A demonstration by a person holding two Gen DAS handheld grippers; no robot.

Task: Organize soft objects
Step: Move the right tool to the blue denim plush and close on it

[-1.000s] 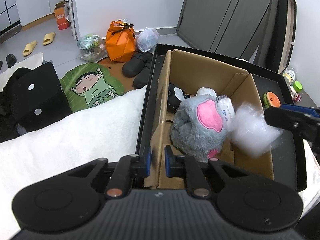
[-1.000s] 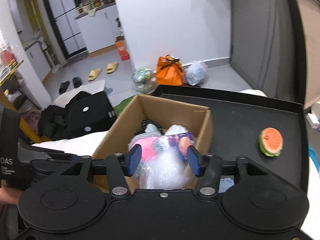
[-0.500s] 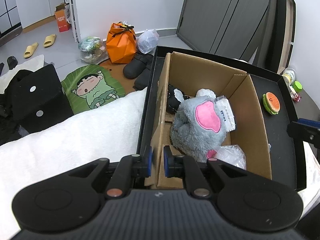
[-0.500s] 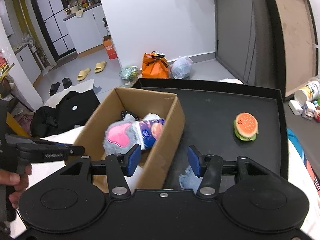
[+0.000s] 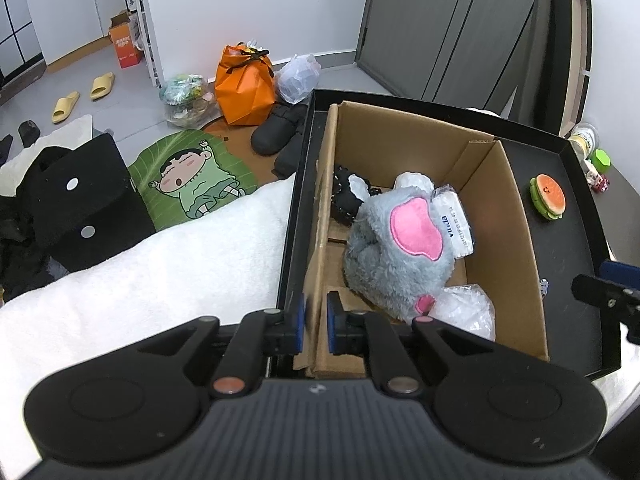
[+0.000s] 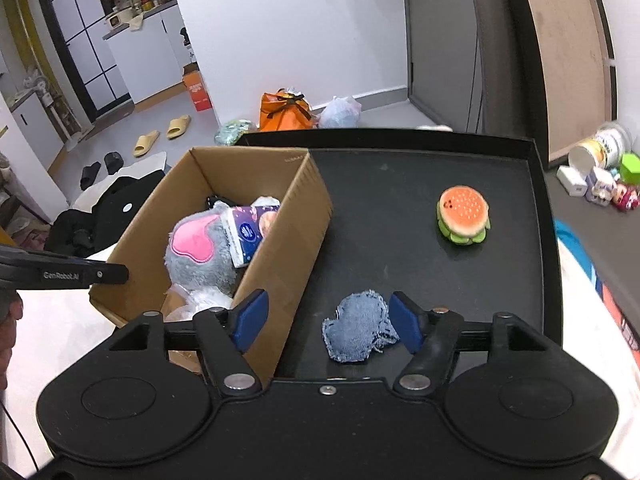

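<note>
Two grippers: left and right.
Left gripper [image 5: 314,322]: clamped shut on the near wall of the cardboard box [image 5: 516,216].
Right gripper [image 6: 326,322]: jaws just opening, empty, over the denim pouch [image 6: 358,332].
Denim pouch: right of box.
Burger toy [image 6: 463,216]: beyond pouch, right of box.
Plush toy [image 5: 396,256]: inside box.

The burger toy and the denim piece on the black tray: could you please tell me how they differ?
The burger toy is round and plump, orange on top with a green layer under it; the denim piece is flat, blue, with frayed edges. The burger toy sits far out on the black tray, well clear of everything; the denim piece lies near the cardboard box, between the fingers of the open right hand-held gripper. Both are still outside the box.
</note>
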